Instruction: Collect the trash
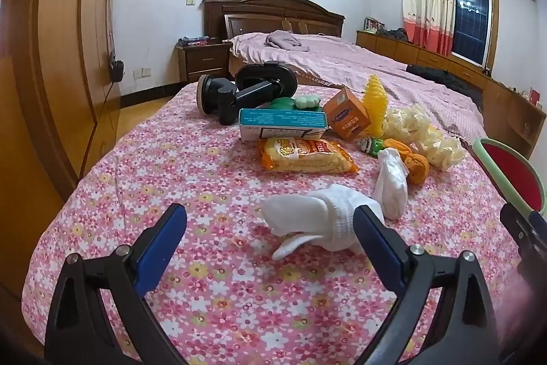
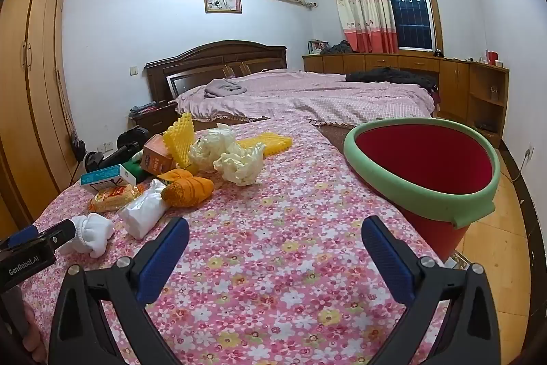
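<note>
Two tongs gape wide, holding nothing. Left tongs (image 1: 270, 240) sit nearest the white sock (image 1: 318, 221), lying crosswise just ahead on the bed (image 1: 171, 159); right tongs (image 2: 275, 248) face the red bucket (image 2: 444, 194) instead.

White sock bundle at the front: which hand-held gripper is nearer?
Left. The left hand-held gripper is open right at the white sock bundle; the right hand-held gripper is open over bare bedspread, off to its side.
</note>
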{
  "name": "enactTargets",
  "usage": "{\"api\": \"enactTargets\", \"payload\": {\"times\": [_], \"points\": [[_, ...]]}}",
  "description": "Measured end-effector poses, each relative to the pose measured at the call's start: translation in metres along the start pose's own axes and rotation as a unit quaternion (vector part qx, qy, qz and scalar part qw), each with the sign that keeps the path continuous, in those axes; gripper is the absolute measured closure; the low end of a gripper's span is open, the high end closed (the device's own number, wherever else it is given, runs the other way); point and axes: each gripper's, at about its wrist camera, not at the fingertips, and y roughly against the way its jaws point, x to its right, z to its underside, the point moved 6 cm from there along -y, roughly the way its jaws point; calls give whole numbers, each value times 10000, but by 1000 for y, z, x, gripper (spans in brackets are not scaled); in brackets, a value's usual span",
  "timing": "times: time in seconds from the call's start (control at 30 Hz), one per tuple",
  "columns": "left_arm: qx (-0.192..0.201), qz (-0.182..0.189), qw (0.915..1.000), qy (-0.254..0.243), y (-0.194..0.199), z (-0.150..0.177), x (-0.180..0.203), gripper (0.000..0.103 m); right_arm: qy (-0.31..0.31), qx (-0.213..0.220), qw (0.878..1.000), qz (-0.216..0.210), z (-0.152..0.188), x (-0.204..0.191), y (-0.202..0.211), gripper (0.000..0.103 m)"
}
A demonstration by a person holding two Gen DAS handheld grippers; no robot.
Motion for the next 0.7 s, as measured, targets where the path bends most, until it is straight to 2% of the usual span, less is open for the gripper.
{"api": "enactTargets", "payload": {"times": [0.3,0.33,0.7], "points": [[69,-32,9998,-174,5,2,8,6,49,12,10000,21,0,-1,0,0],[-22,5,10000,8,0,0,1,6,45,11,10000,18,0,-1,0,0],[-12,0,10000,12,0,0,1,6,69,17,10000,30,0,-1,0,0]]}}
